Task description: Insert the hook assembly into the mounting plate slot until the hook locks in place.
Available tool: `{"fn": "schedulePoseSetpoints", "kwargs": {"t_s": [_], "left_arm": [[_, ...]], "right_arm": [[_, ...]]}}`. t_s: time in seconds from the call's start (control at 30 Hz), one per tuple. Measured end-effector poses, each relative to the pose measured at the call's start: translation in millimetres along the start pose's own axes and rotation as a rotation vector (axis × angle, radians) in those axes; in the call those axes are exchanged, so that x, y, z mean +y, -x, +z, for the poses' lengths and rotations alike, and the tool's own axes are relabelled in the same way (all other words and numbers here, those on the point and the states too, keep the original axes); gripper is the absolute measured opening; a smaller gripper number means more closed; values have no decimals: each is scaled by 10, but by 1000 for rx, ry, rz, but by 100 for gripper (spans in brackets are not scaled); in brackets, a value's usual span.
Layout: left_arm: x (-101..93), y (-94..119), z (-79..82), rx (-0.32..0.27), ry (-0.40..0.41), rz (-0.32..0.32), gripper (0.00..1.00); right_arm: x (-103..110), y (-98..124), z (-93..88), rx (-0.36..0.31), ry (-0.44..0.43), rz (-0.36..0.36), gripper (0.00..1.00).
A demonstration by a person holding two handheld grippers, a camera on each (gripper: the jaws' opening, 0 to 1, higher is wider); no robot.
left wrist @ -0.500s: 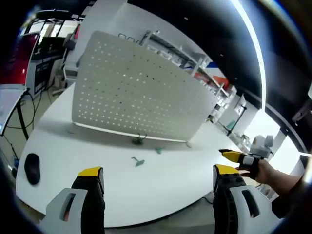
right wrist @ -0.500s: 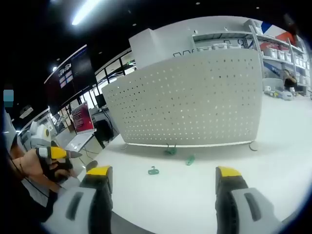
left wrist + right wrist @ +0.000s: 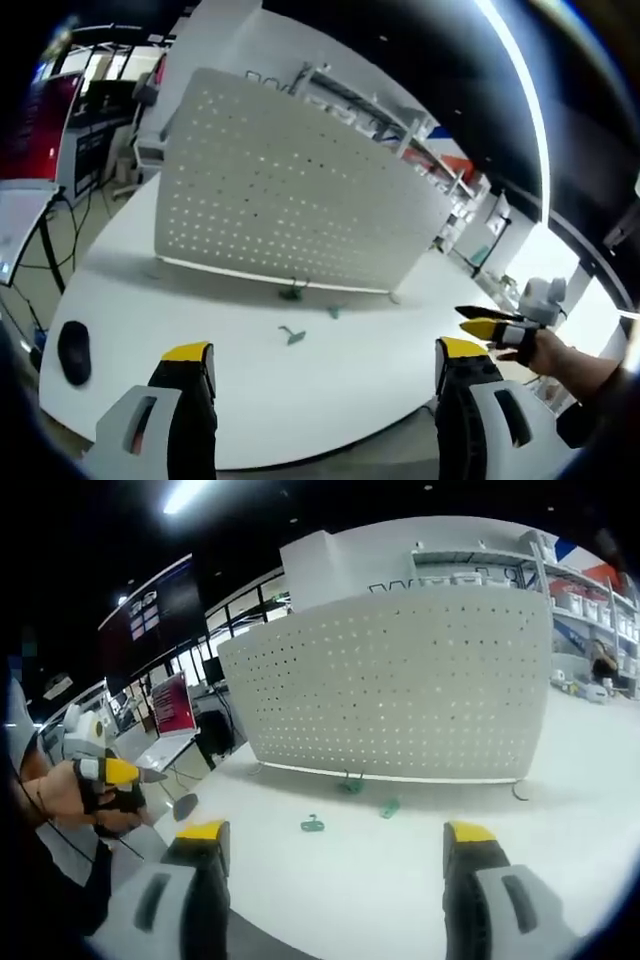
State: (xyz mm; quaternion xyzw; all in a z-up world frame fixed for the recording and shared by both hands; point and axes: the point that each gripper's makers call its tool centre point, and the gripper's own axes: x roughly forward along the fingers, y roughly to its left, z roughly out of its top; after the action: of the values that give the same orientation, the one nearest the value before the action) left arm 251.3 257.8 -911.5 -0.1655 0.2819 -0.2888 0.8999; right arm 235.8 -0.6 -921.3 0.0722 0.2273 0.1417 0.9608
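A white perforated mounting plate [image 3: 290, 195] [image 3: 400, 695] stands upright on the round white table [image 3: 200, 400]. Three small green hooks lie on the table before it: one [image 3: 292, 336] [image 3: 313, 825] nearest me, one [image 3: 291, 293] [image 3: 350, 785] at the plate's foot, one [image 3: 334, 312] [image 3: 389, 807] beside that. My left gripper [image 3: 315, 365] is open and empty, well short of the hooks. My right gripper [image 3: 335, 845] is open and empty too. The right gripper, held in a hand, shows at the right of the left gripper view [image 3: 495, 327]; the left one shows at the left of the right gripper view [image 3: 112, 772].
A black mouse [image 3: 74, 350] [image 3: 185, 806] lies near the table's left edge. A laptop [image 3: 168, 730] with a red screen sits on a desk beyond. Shelving [image 3: 440, 170] with boxes stands behind the plate. Cables hang past the table edge on the left.
Both views have shifted slightly; the plate and hooks sit a little further right in the left gripper view. Nothing on the table has moved. Both grippers remain open.
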Motion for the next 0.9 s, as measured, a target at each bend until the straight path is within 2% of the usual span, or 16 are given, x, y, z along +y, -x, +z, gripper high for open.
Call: {"fn": "schedulePoseSetpoints", "kwargs": {"t_s": [0.3, 0.53, 0.9], "left_arm": [[-12, 1, -21, 10, -9, 3, 92], [-15, -9, -9, 0, -7, 4, 94], [-5, -18, -14, -4, -4, -4, 93]], "right_arm": [[7, 3, -28, 4, -14, 6, 85], [11, 12, -41, 8, 13, 5, 88], [-12, 11, -43, 6, -23, 13, 85]]}}
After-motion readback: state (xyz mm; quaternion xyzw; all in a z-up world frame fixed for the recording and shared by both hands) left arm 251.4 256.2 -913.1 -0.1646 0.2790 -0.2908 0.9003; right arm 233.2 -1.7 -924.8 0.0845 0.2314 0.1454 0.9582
